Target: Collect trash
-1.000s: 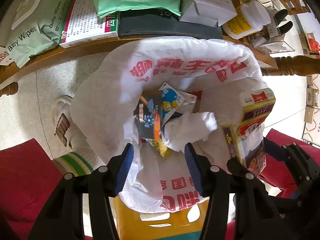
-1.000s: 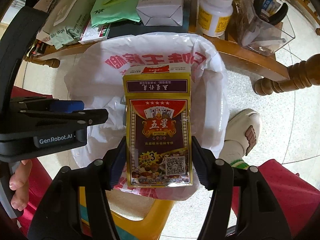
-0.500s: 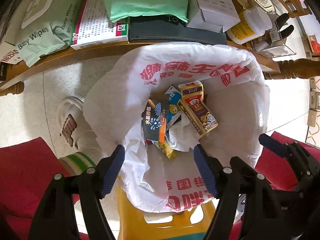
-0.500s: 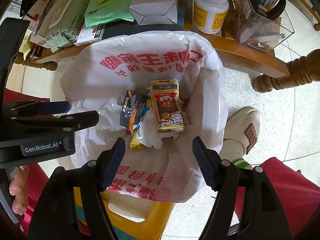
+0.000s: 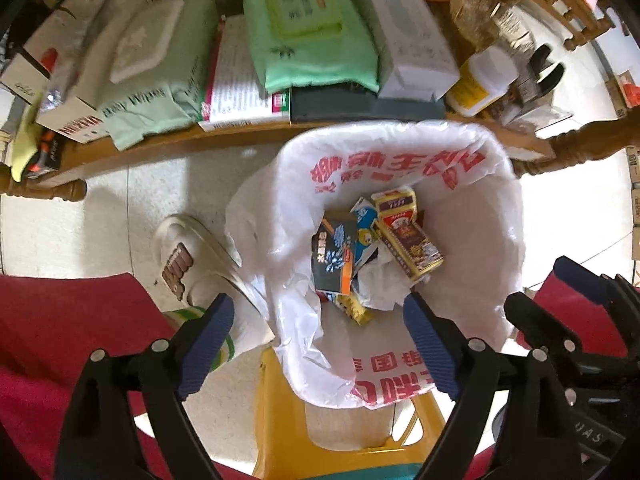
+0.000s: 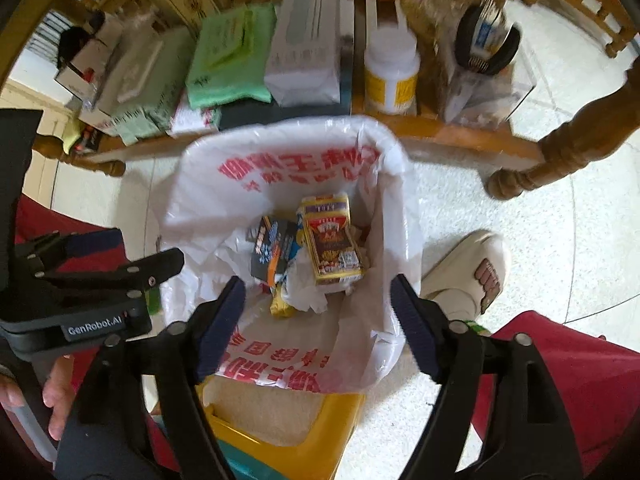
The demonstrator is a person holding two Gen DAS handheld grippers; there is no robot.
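A white bag with red print [image 5: 472, 216] [image 6: 200, 208] lines a yellow bin [image 5: 340, 448] [image 6: 276, 428]. Inside lie a gold and red card box [image 5: 408, 236] [image 6: 330, 244], a dark box [image 5: 332, 256] [image 6: 270, 252], a blue and yellow wrapper [image 5: 366, 228] and crumpled white tissue [image 5: 386, 284] [image 6: 306, 288]. My left gripper [image 5: 316, 344] is open and empty above the bin's near rim. My right gripper [image 6: 316, 320] is open and empty above the bin. The left gripper also shows at the left of the right wrist view [image 6: 92, 276].
A low wooden table [image 5: 168, 142] [image 6: 452, 136] behind the bin holds wipe packs [image 5: 316, 36], boxes, a white bottle [image 6: 392, 76] and a clear holder. A person's slippered feet [image 5: 192, 256] [image 6: 476, 276] and red trousers flank the bin on a pale tiled floor.
The right gripper opened and dropped the gold card box into the bag. Both grippers have since pulled up and back from the bin.
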